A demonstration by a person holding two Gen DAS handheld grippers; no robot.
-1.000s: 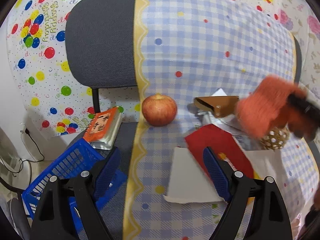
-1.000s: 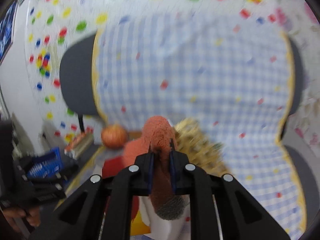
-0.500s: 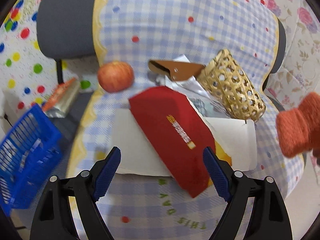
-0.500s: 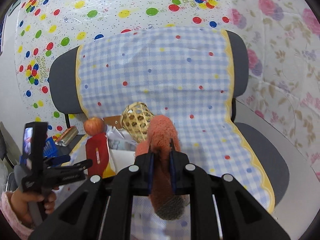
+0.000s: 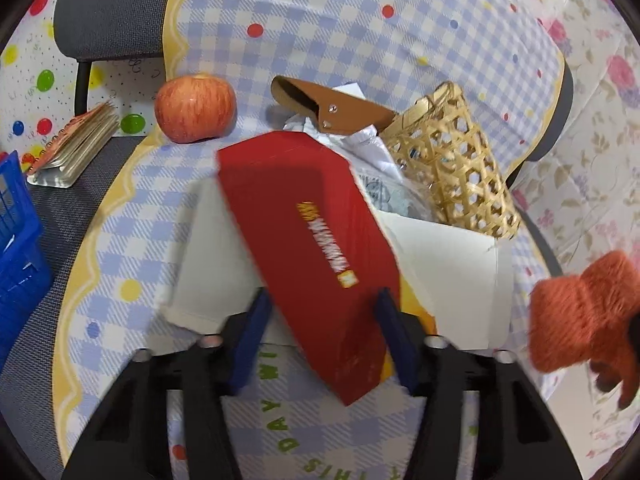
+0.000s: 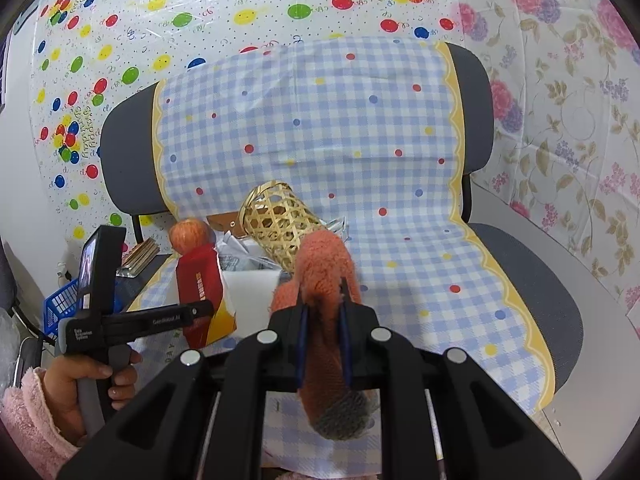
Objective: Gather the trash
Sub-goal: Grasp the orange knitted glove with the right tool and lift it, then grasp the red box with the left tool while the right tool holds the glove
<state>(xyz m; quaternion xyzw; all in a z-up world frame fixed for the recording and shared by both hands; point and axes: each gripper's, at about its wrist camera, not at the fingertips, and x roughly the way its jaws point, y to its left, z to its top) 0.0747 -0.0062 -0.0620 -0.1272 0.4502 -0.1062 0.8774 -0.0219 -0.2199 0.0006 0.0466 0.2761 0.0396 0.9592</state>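
Note:
A red carton (image 5: 308, 236) lies tilted on white paper (image 5: 448, 264) on the checked chair seat. My left gripper (image 5: 320, 312) is open, its blue fingers either side of the carton's near end; contact is unclear. My right gripper (image 6: 323, 312) is shut on an orange fuzzy sock (image 6: 324, 276), held above the seat. The sock also shows at the right in the left wrist view (image 5: 584, 312). Crumpled plastic wrappers (image 5: 376, 160) lie behind the carton. The carton (image 6: 200, 280) and left gripper (image 6: 188, 312) show in the right wrist view.
An apple (image 5: 195, 108), a brown leather case (image 5: 332, 108) and a woven bamboo basket (image 5: 452, 160) lie on the seat. A spiral notebook (image 5: 72, 144) and a blue crate (image 5: 16, 236) sit at the left. The chair back (image 6: 320, 128) rises behind.
My left gripper moved forward and its fingers narrowed around the red carton's near end. My right gripper drew back a little, still holding the sock.

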